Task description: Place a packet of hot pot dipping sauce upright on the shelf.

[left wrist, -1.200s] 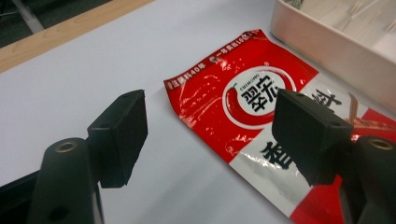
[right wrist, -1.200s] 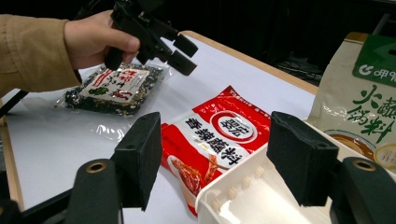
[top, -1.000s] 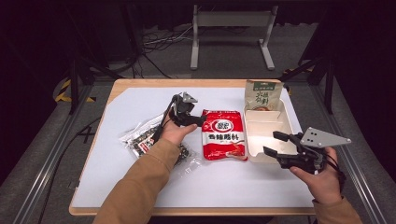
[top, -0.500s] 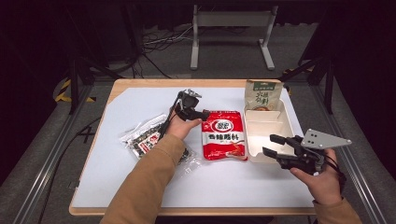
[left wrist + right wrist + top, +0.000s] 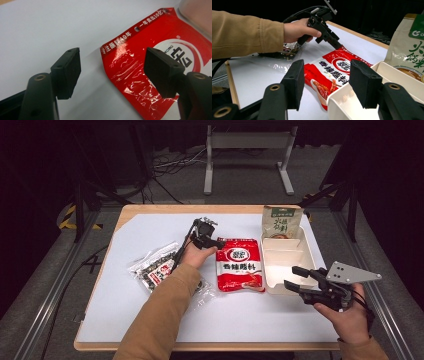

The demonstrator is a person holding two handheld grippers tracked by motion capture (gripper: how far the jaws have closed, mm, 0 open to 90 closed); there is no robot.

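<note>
A red noodle packet (image 5: 240, 265) lies flat in the middle of the white table. My left gripper (image 5: 215, 241) is lowered at its top-left corner. In the left gripper view the gripper (image 5: 112, 72) is open, and that corner of the packet (image 5: 150, 50) lies between the pads without touching them. Its jaws have just been closing a little. My right gripper (image 5: 292, 277) hovers open at the near edge of a white two-compartment tray (image 5: 310, 245) with nothing in it. Its jaws narrowed slightly a moment ago. The right gripper view looks past the gripper (image 5: 325, 82) to the left gripper (image 5: 336, 43) over the packet (image 5: 329, 72).
A green and beige pouch (image 5: 281, 222) stands at the tray's far end. A clear bag of dark snacks (image 5: 155, 267) lies left of the red packet, partly under the left forearm. Bare table stretches along the front edge.
The left gripper has moved right and down, onto the red packet's top-left corner. The right hand has stayed in place, its jaws a little narrower than a second ago.
</note>
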